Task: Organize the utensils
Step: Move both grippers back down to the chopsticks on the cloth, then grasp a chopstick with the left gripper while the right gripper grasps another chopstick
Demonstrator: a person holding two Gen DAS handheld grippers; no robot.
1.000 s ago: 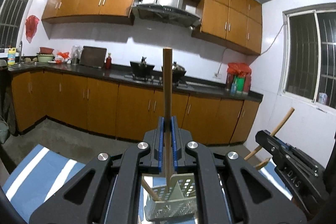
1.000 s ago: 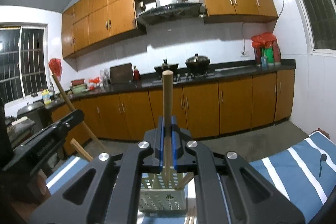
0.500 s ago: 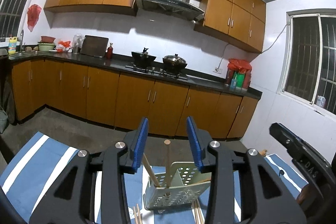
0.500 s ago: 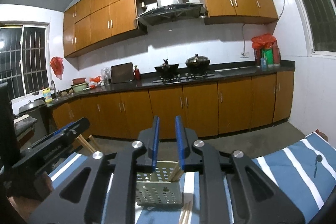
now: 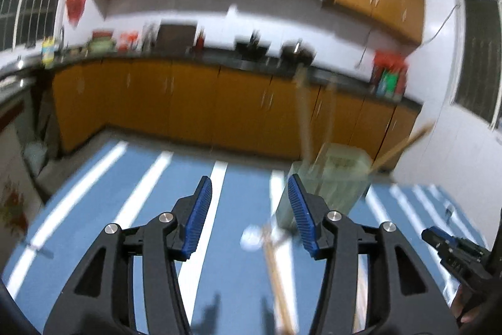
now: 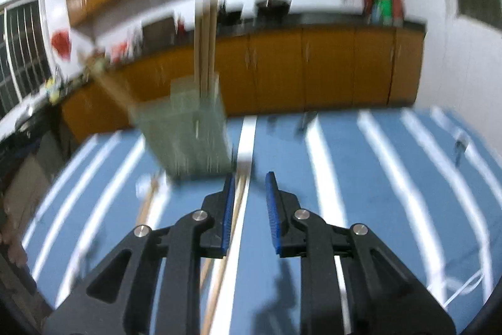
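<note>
Both views are motion-blurred. A pale green perforated utensil holder [image 5: 329,181] stands on the blue striped cloth [image 5: 131,209], with wooden chopsticks [image 5: 302,118] upright in it. My left gripper [image 5: 249,220] is open and empty, with the holder just behind its right finger. A loose chopstick [image 5: 277,275] lies on the cloth below it. In the right wrist view the holder [image 6: 188,137] with chopsticks [image 6: 205,40] is ahead and to the left. My right gripper [image 6: 249,214] is open and empty above loose chopsticks [image 6: 226,253]. The right gripper also shows in the left wrist view [image 5: 451,253].
Orange kitchen cabinets [image 5: 188,102] and a dark counter with pots run along the far wall. White walls and barred windows [image 5: 477,55] stand to the sides. A small white object [image 5: 251,237] lies on the cloth near the holder.
Both grippers let go of their chopsticks into the holder, opened wider, and pulled back and down toward the cloth. Both views swung, with the holder now off-centre.
</note>
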